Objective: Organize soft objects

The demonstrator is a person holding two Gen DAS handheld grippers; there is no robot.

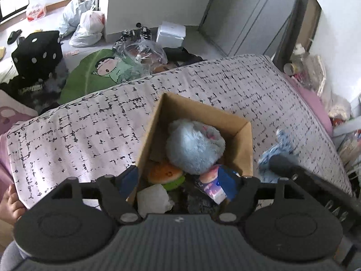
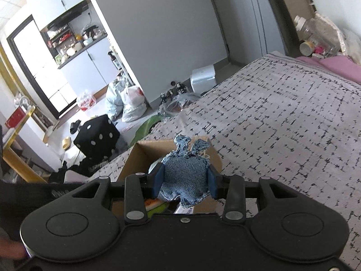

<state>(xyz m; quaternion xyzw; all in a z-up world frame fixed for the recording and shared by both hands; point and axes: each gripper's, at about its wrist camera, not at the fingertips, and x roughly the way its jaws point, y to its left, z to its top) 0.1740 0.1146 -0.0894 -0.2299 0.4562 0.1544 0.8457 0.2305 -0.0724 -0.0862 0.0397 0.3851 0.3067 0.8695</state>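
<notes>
- Left wrist view: left claw (image 1: 180, 180) spread wide over the near end of the cardboard box (image 1: 244, 149), nothing between its pads; looks like it has nothing left to carry.
- Inside the box, near to far: white soft lump (image 1: 153, 199), burger plush (image 1: 165, 174), pink-and-blue pouch (image 1: 214, 184), big fluffy blue plush (image 1: 194, 146) on top. Judged as already sorted.
- Right wrist view: right claw (image 2: 185, 180) clamped on a denim plush (image 2: 183, 174), pads pressing both sides, ears up. Held in the air just at the box's right rim, not yet inside.
- Left wrist view shows the same denim toy just beside the box's right wall.
- Bed (image 1: 79, 135) around the box: no other loose soft toy visible on the cover.
- Judgement: nearly done; left is carrying the denim plush over the rim and letting go.
- Far floor: black dice cushion (image 1: 37, 56), green leaf cushion (image 1: 90, 76); can't tell if they count.
</notes>
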